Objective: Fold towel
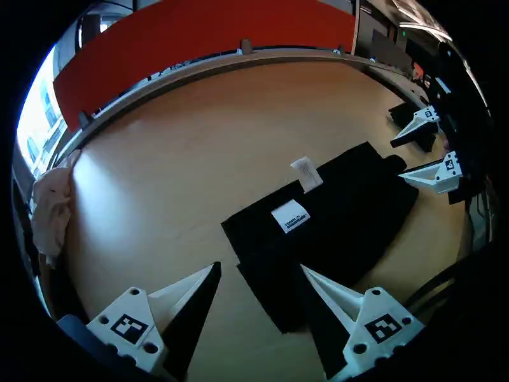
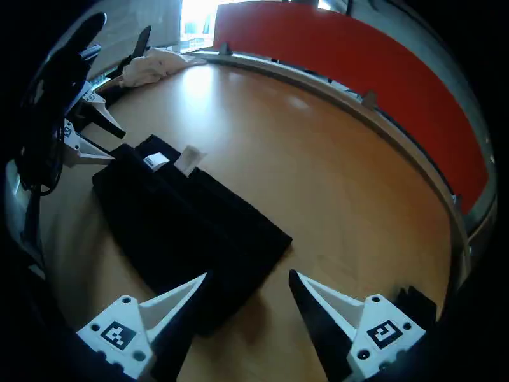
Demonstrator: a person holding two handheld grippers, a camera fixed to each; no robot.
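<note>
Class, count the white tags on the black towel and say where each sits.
2. One tag lies flat on the towel; the other tag sticks out past its edge onto the table. Folds may hide more.

Wood tabletop (image 1: pixel 191 159) w/ red divider panel (image 1: pixel 191 32) behind, bright window (image 2: pixel 198 18) at side.

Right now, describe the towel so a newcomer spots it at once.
Find the red panel behind the long wooden table. On the tabletop lies a flat, folded black towel. It carries two white tags, unlike the crumpled pale cloth at the table's edge.
</note>
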